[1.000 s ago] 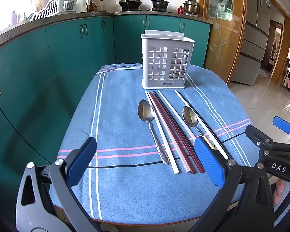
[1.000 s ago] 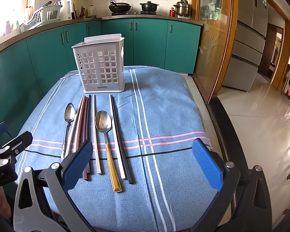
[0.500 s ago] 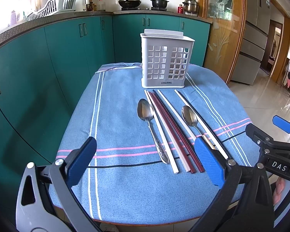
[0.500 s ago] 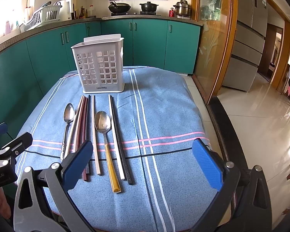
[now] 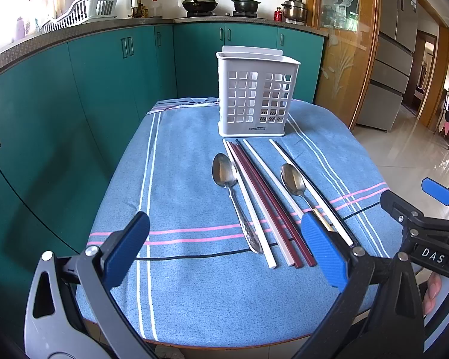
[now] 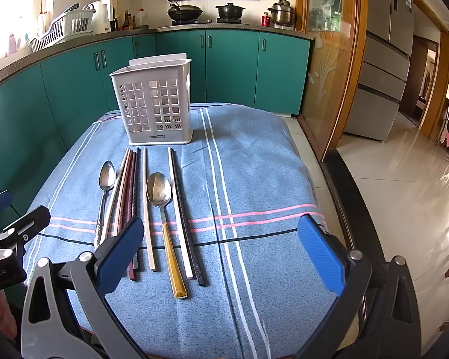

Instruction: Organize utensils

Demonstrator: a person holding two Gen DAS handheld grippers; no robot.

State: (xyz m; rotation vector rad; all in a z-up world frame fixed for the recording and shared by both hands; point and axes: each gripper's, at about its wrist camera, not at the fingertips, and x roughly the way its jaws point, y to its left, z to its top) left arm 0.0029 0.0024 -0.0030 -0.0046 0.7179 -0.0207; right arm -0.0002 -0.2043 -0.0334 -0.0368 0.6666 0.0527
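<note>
A white perforated utensil holder (image 5: 257, 95) (image 6: 154, 104) stands upright at the far side of a table covered in blue striped cloth (image 5: 188, 284) (image 6: 254, 161). In front of it lie an all-steel spoon (image 5: 232, 191) (image 6: 104, 191), a gold-handled spoon (image 5: 294, 184) (image 6: 164, 215), and several chopsticks: white (image 5: 248, 203), dark red (image 5: 272, 206) (image 6: 128, 188), and a black and white pair (image 6: 182, 209). My left gripper (image 5: 224, 251) is open and empty above the near edge. My right gripper (image 6: 218, 251) is open and empty, also near the front edge.
Green kitchen cabinets (image 5: 74, 95) curve around the left and back of the table. The counter holds a dish rack (image 5: 80, 12) and pots (image 5: 199, 3). A wooden glass door (image 6: 326, 59) and tiled floor (image 6: 404, 194) lie to the right.
Both grippers have drifted very slightly forward toward the table; nothing has been touched or moved.
</note>
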